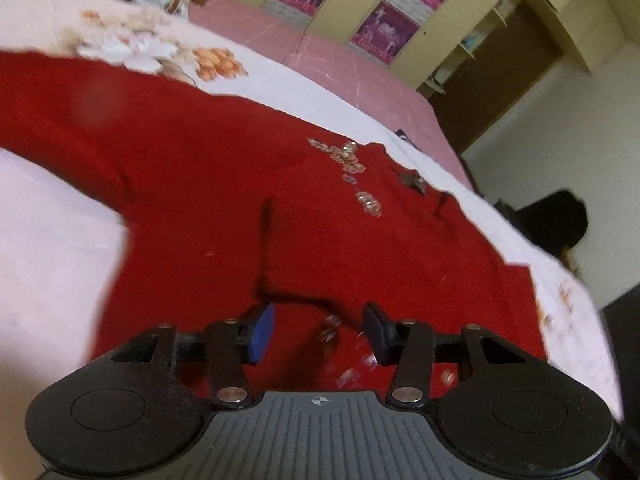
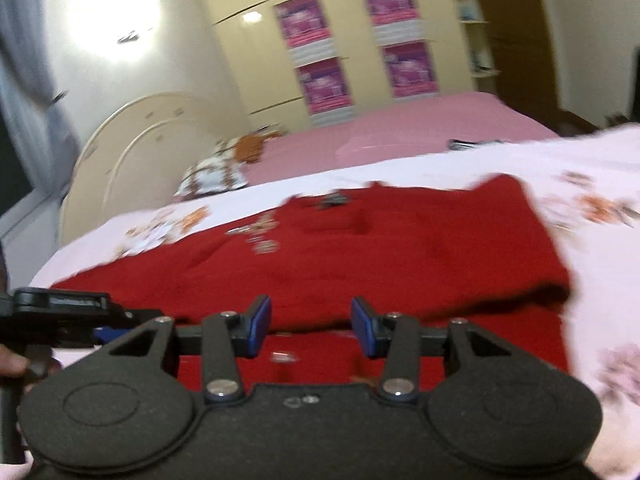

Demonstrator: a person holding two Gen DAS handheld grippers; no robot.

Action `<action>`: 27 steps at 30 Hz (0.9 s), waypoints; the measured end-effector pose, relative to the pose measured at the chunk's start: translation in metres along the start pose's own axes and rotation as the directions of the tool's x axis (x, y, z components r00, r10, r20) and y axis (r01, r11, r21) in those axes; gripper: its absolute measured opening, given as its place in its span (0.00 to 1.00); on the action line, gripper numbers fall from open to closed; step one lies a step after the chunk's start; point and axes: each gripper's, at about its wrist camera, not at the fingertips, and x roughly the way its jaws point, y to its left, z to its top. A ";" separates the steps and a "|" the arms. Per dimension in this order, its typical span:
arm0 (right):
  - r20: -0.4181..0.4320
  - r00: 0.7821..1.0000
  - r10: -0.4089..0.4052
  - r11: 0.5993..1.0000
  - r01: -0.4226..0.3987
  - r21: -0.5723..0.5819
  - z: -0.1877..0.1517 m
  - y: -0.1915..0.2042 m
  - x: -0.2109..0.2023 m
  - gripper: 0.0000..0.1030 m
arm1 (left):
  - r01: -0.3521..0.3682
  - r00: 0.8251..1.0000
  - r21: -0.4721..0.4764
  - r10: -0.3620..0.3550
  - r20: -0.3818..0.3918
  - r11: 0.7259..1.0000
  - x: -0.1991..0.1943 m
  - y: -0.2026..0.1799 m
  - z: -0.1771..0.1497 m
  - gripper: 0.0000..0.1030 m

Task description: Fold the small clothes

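Note:
A red knit sweater point(image 1: 240, 180) with a sequin ornament point(image 1: 348, 164) near its neckline lies spread on the pale floral bedsheet point(image 1: 48, 240). My left gripper point(image 1: 320, 334) hovers over the sweater's lower part, its blue pads apart with nothing between them. In the right wrist view the same sweater point(image 2: 360, 260) shows a thick fold edge running across just beyond the fingers. My right gripper point(image 2: 312, 327) stands open above that near part, holding nothing. Both views are blurred.
The sheet covers a pink bed point(image 2: 400, 128) with a patterned pillow point(image 2: 212, 176) at the headboard. A cream wardrobe with pink posters point(image 2: 316, 80) stands behind. A person's hand point(image 2: 12, 364) grips a black handle at the left edge. A dark object point(image 1: 556, 220) sits beyond the bed's right side.

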 end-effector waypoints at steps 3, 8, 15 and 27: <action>0.008 0.999 -0.032 0.995 0.031 0.096 -0.002 -0.033 -0.008 0.44 | 0.008 1.000 -0.057 -0.007 0.020 0.998 0.015 -0.001 0.010 0.45; 0.019 1.000 -0.012 0.938 0.005 0.347 -0.008 -0.088 -0.009 0.44 | 0.008 0.999 -0.004 -0.008 0.043 1.000 0.020 -0.011 0.023 0.04; 0.109 0.984 0.143 0.605 -0.174 0.777 -0.024 -0.164 0.021 0.58 | -0.021 0.997 0.026 0.019 0.070 0.999 0.008 0.001 0.034 0.04; 0.144 0.979 0.145 0.483 -0.197 0.853 -0.026 -0.180 0.047 0.44 | -0.033 0.996 0.003 0.033 0.080 0.999 0.004 0.031 0.046 0.04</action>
